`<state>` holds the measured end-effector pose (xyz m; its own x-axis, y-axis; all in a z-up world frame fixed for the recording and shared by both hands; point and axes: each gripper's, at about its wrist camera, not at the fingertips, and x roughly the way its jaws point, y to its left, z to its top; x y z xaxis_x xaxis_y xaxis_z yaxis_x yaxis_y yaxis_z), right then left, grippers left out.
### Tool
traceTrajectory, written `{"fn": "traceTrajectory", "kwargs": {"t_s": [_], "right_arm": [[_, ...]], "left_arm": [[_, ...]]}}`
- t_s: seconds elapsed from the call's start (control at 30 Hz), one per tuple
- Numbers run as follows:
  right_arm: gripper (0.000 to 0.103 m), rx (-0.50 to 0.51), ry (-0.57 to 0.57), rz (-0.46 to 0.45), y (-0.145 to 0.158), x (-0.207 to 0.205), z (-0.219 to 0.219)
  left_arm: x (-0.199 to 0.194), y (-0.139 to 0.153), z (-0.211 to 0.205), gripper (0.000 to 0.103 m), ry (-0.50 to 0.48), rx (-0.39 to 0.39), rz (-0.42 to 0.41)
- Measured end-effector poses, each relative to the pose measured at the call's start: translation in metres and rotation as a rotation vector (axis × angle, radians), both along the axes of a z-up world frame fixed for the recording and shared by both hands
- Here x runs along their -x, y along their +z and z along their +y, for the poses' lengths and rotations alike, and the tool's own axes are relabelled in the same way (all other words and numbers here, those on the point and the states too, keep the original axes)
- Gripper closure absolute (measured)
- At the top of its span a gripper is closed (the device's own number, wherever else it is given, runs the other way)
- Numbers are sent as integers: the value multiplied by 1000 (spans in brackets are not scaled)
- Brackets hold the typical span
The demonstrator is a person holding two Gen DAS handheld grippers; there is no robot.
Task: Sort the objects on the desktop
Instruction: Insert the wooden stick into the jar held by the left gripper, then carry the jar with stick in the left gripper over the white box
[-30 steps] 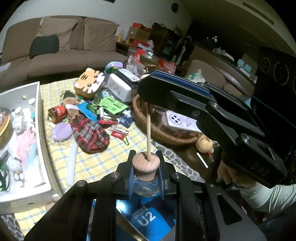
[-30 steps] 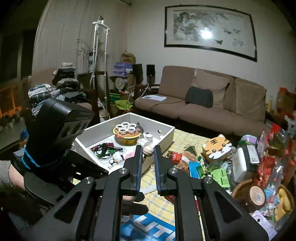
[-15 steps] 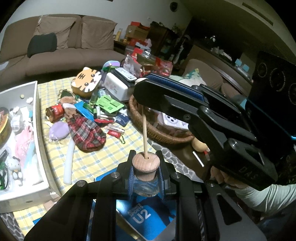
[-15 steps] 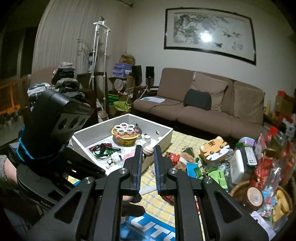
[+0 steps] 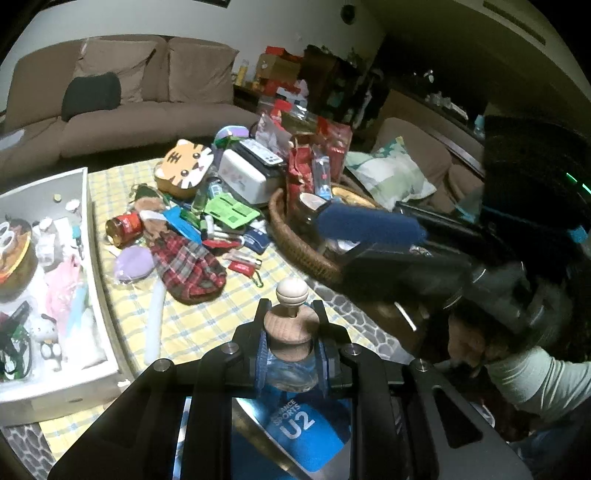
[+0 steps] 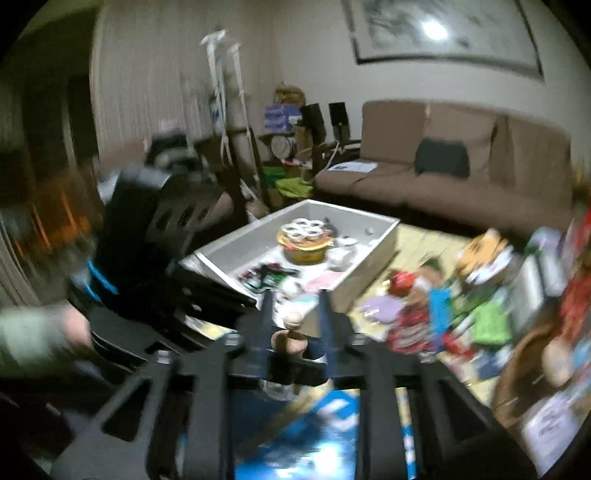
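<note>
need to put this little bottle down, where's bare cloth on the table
Bare checked tablecloth lies just ahead of the diffuser bottle in the left gripper, bordered by the plaid pouch, the white tube and the wicker basket. Beyond the pouch, up to the tiger tin, it is crowded. The white tray is mostly full.

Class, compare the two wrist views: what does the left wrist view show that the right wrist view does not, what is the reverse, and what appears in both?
Only the left wrist view shows the left gripper shut on the bottle, and the wicker basket sharply. Only the right wrist view shows the framed painting and the open right gripper from behind. Both show the white tray, the tiger pouch, the sofa and the bottle's wooden knob.
</note>
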<state>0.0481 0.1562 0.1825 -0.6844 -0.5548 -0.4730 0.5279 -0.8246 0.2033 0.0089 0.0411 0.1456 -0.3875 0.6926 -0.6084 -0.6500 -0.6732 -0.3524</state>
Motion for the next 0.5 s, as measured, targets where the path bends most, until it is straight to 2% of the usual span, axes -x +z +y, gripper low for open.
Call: {"fn": "traceTrajectory", "kwargs": {"t_s": [0.03, 0.13, 0.2, 0.3, 0.5], "right_arm": [[62, 86, 2, -29, 0, 4, 12], [62, 269, 18, -120, -4, 19, 40], [62, 316, -7, -140, -6, 25, 51], [60, 301, -41, -162, -7, 34, 54], [58, 236, -55, -236, -10, 62, 28]], "left_arm": [[0, 2, -3, 82, 6, -8, 3], [0, 9, -13, 82, 25, -18, 20], [1, 17, -24, 82, 45, -30, 31], [11, 30, -50, 82, 84, -43, 38], [47, 57, -136, 82, 209, -69, 24]]}}
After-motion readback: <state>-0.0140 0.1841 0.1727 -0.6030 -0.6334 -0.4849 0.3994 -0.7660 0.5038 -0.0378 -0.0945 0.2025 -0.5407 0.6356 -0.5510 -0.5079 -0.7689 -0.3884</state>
